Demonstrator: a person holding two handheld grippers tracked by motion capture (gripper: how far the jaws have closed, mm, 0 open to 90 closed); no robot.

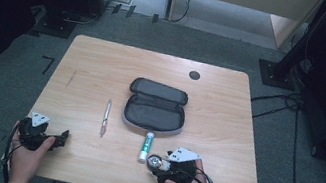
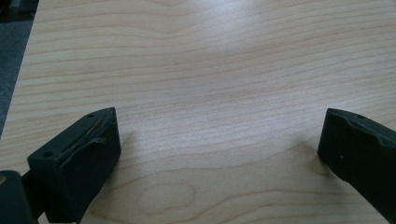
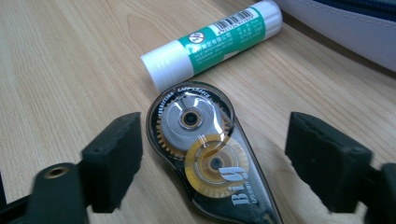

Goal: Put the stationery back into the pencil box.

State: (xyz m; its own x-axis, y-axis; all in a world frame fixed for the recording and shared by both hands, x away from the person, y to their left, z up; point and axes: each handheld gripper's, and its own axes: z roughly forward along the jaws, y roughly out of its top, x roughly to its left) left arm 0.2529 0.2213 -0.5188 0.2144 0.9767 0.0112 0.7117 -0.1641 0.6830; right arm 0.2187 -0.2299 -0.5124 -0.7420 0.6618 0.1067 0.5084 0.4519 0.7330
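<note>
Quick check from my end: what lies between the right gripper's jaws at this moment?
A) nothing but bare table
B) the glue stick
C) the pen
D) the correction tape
D: in the right gripper view the correction tape lies flat on the table between the open jaws, neither pad touching it, with the glue stick just beyond.

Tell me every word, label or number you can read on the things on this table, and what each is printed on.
"Big": white letters on the clear correction tape dispenser lying between the right tool jaws; the small print under them is unreadable.
Embossed lettering around the dispenser's round end: too blurred to read.
Glue stick: a barcode, a round prohibition sign and lines of white print on its green label, all too small to read.
Pen and pencil case: no readable text.
</note>
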